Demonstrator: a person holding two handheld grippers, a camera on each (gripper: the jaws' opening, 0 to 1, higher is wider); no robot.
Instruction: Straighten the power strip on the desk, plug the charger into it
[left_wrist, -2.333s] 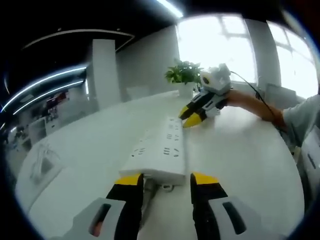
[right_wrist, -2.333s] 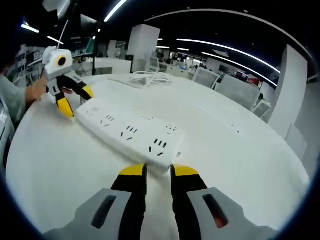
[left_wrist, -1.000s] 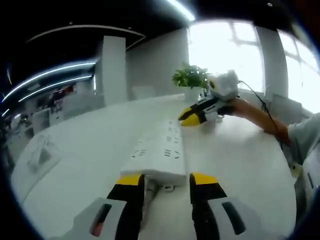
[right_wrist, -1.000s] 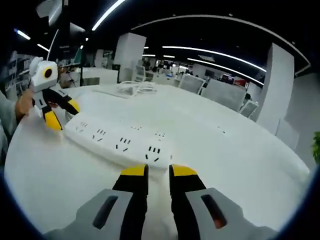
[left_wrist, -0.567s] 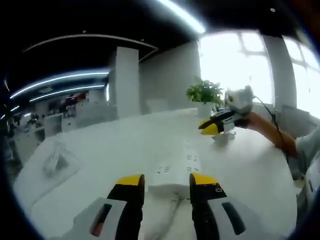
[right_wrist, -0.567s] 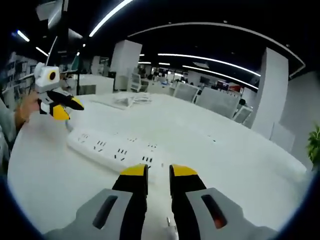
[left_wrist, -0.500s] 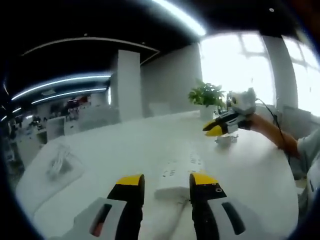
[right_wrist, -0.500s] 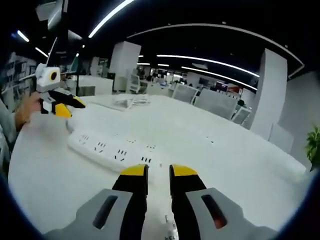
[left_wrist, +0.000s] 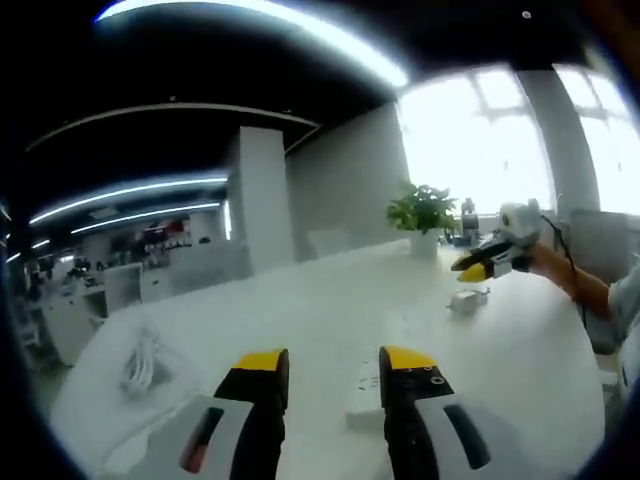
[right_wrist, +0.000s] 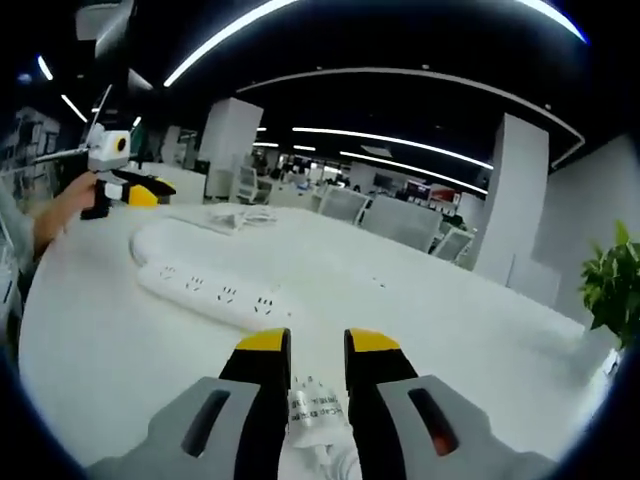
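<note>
Two grippers we hold above the wide round white desk (right_wrist: 470, 300). The long white power strip (right_wrist: 205, 290) lies flat, its long axis running leftward from our right gripper (right_wrist: 315, 355), whose nearly closed jaws hover over a small white labelled charger (right_wrist: 312, 410). Our left gripper (left_wrist: 335, 365), jaws spread, holds nothing.

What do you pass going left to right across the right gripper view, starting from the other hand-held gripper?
Left hand-held gripper → coiled white cable → white chairs → pillar → potted plant.
</note>
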